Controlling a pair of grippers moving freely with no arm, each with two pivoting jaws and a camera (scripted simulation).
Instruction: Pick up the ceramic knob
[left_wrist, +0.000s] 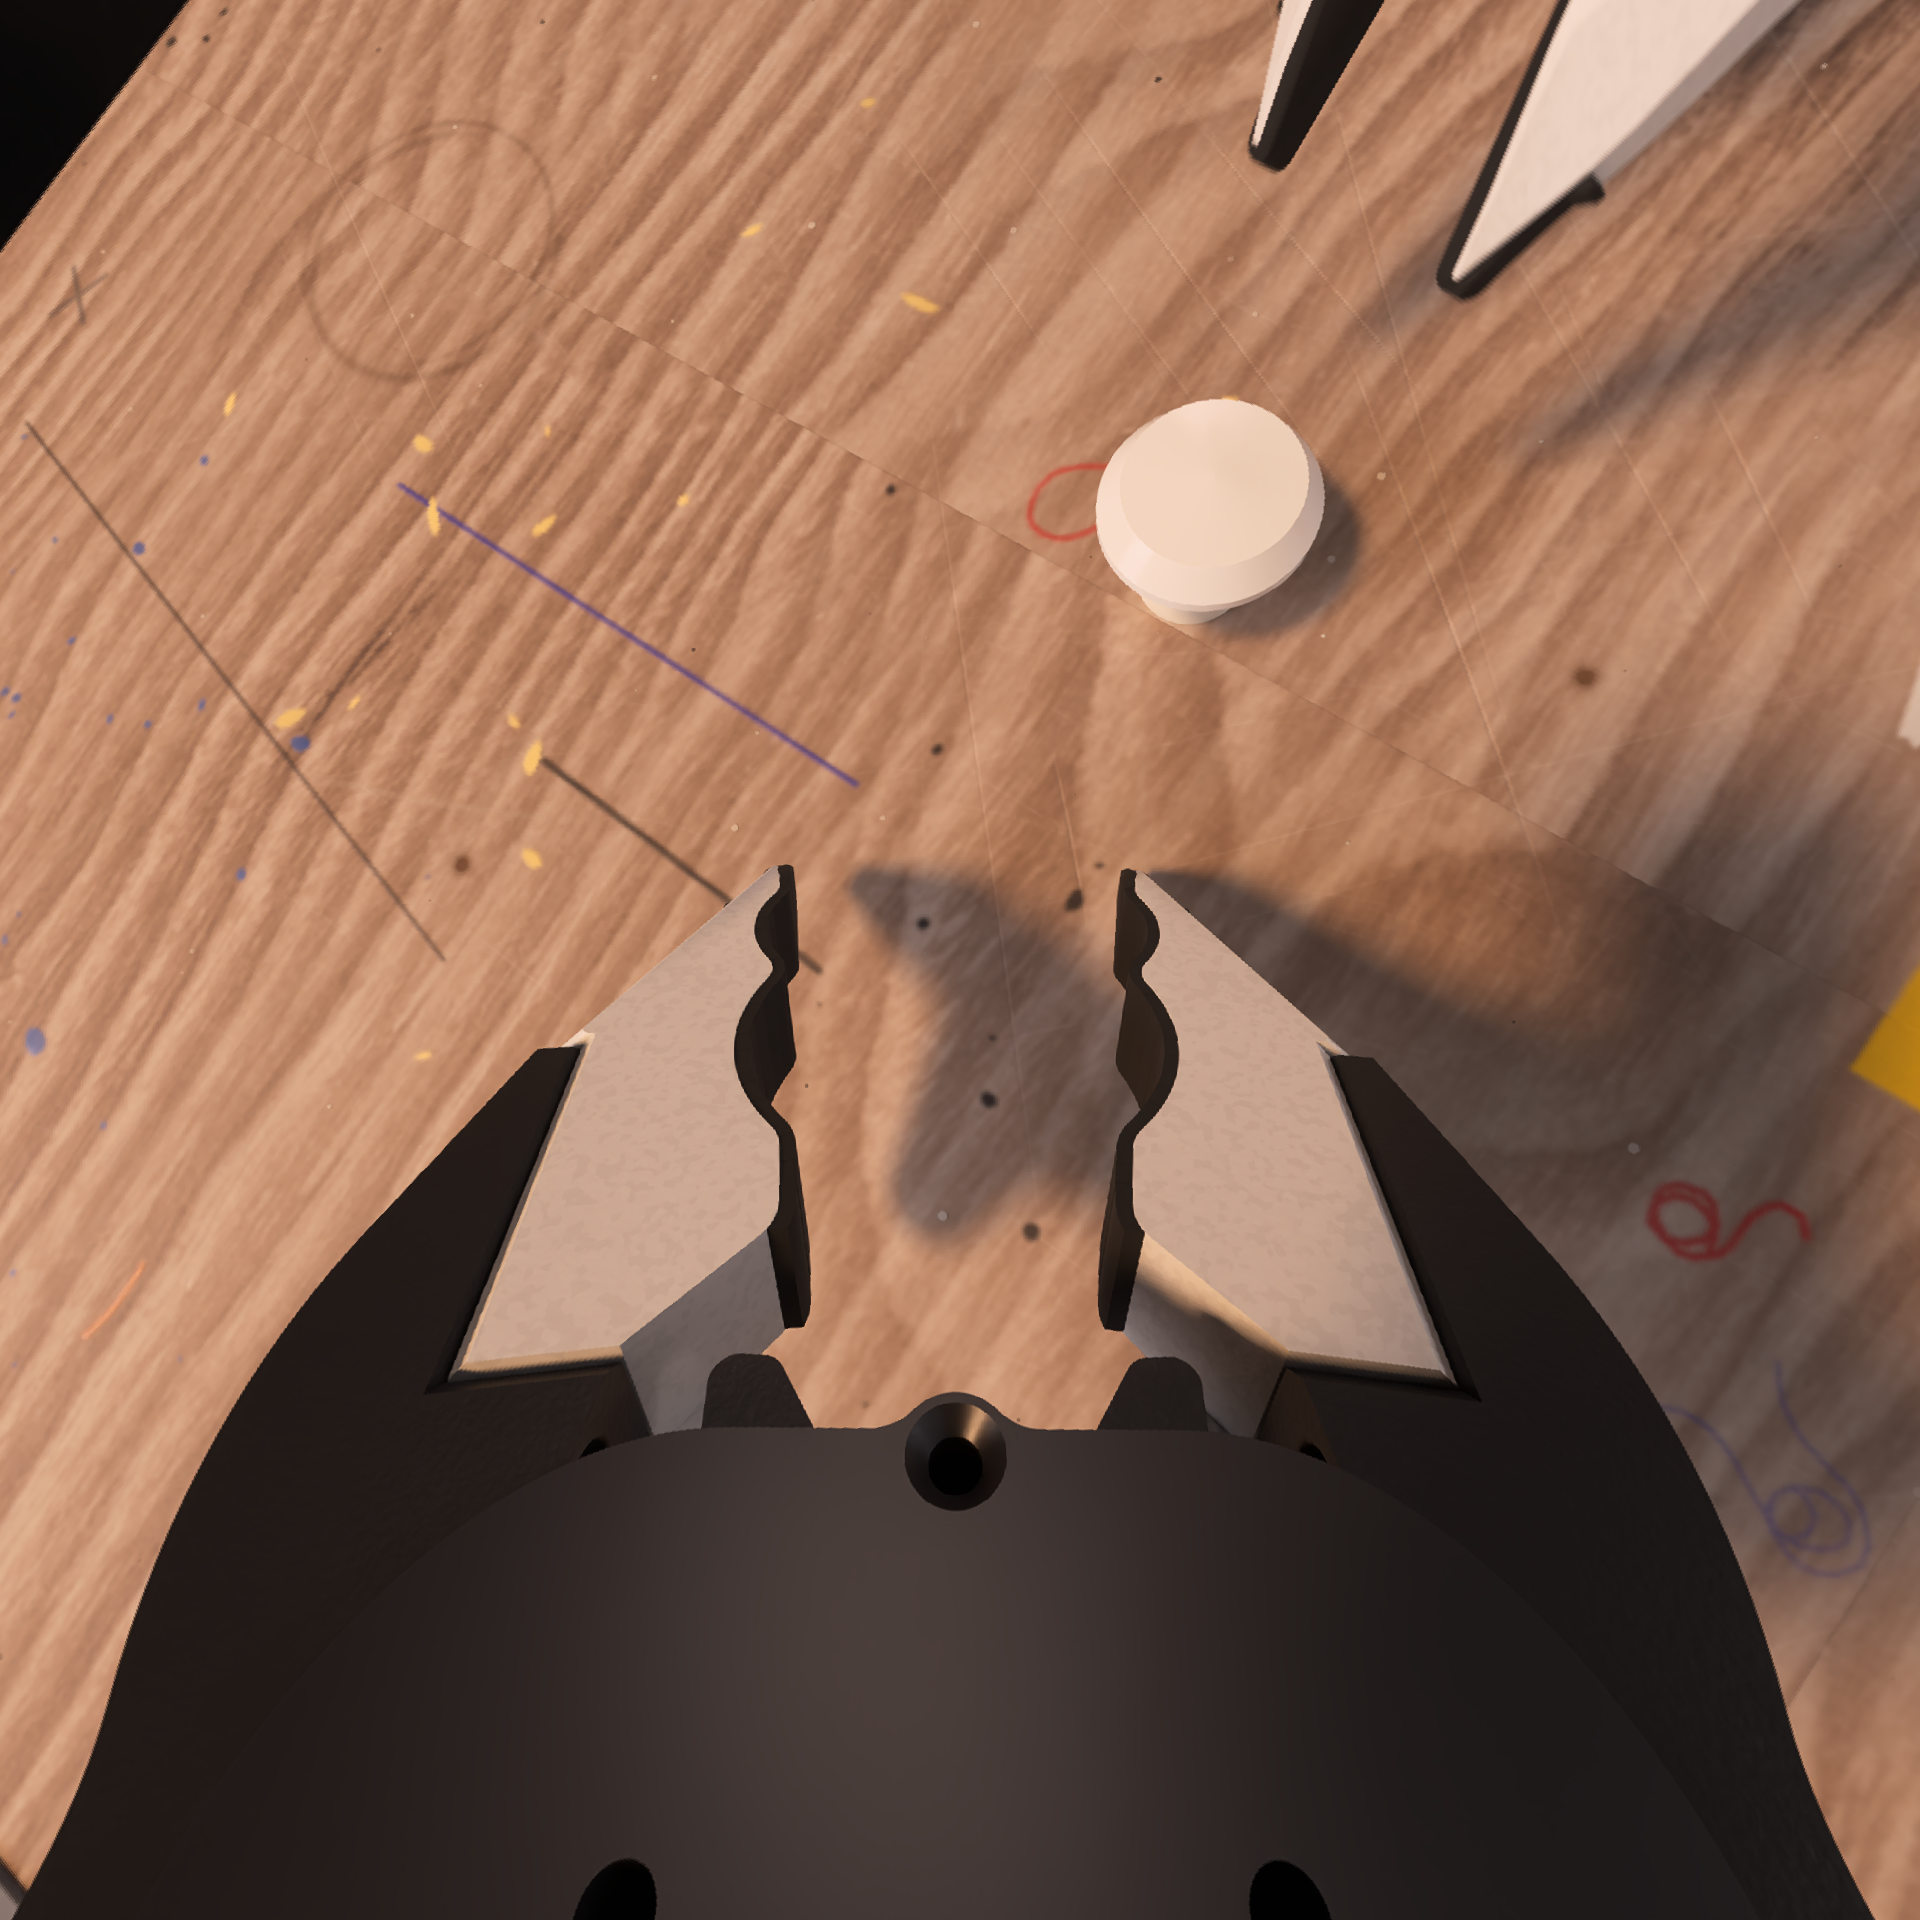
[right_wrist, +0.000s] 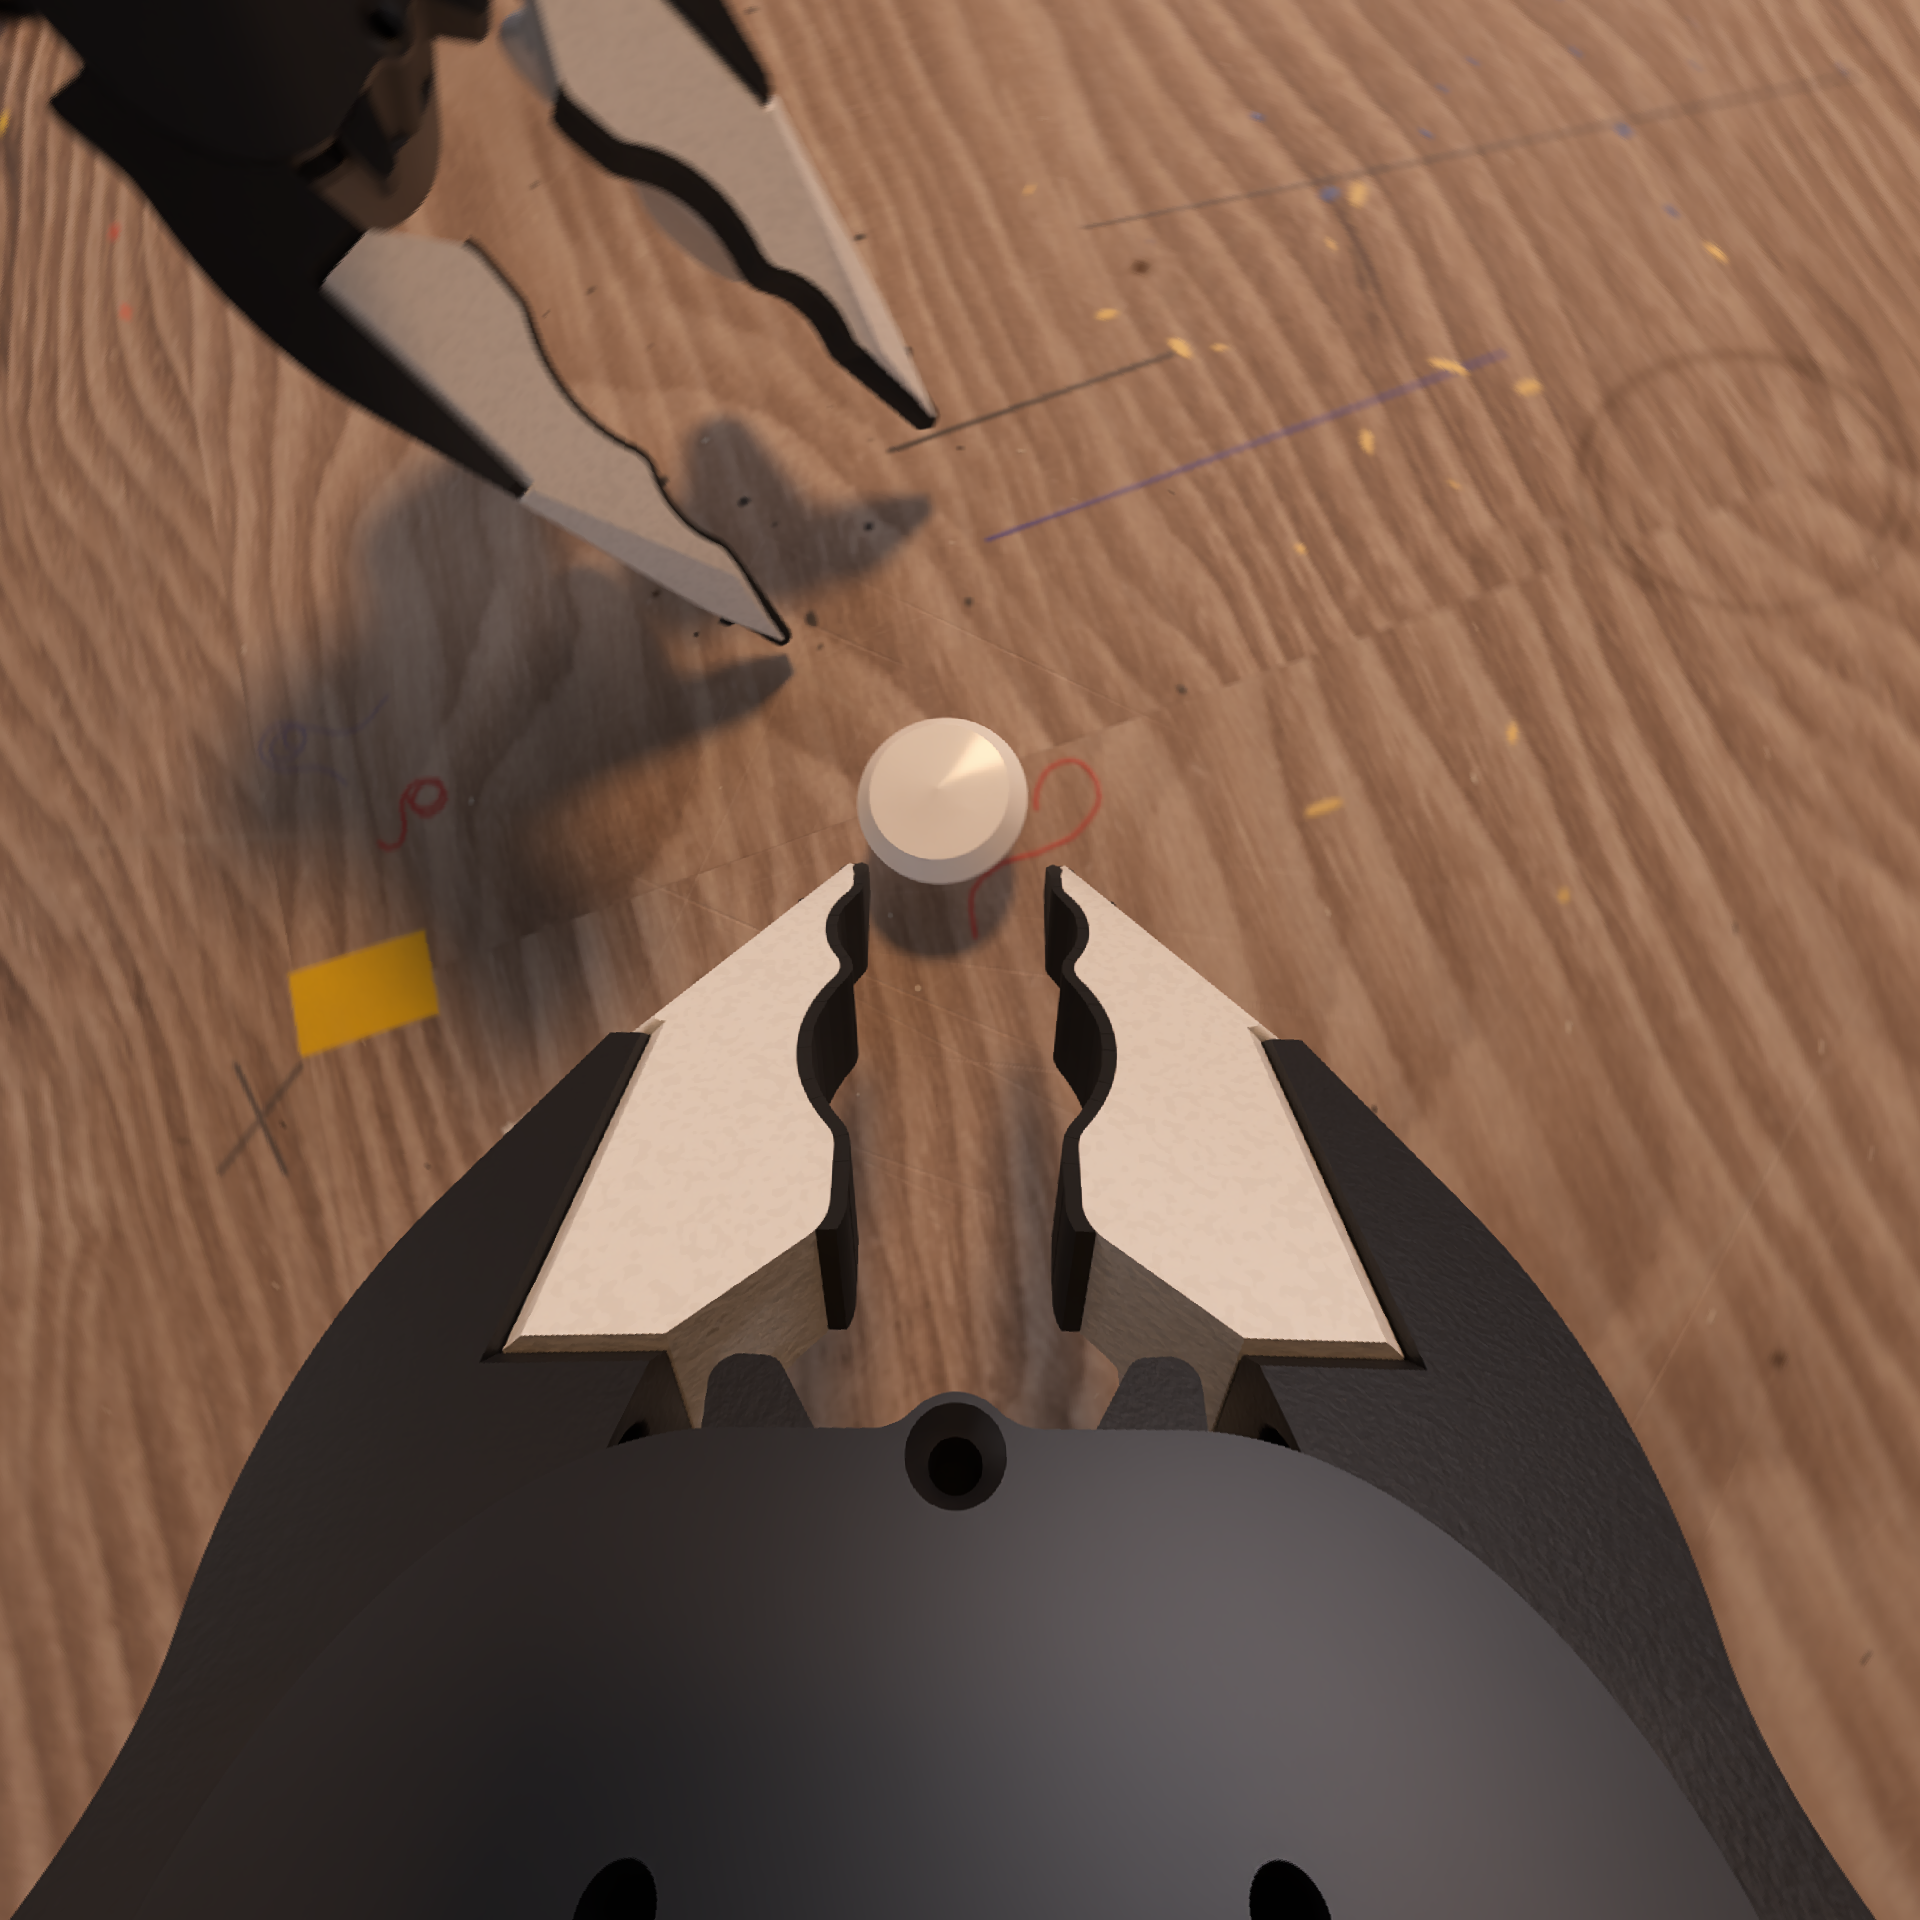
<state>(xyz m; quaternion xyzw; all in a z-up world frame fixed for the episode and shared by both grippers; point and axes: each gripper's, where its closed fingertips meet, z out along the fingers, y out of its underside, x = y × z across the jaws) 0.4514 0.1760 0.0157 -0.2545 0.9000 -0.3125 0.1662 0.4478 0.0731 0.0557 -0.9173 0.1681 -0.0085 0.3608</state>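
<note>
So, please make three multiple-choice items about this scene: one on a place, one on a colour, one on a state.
1. Where is the ceramic knob?
A. on the wooden table
B. inside the right tool
C. on the yellow rectangle

2. What colour is the knob?
A. blue
B. cream white
C. black

3. How does the left tool stand?
A. shut on the knob
B. open and empty
C. shut and empty

Key: 1 A, it rests on wood just ahead of the right fingertips; 2 B, pale in both views; 3 B, bare table shows between its fingers.
</note>
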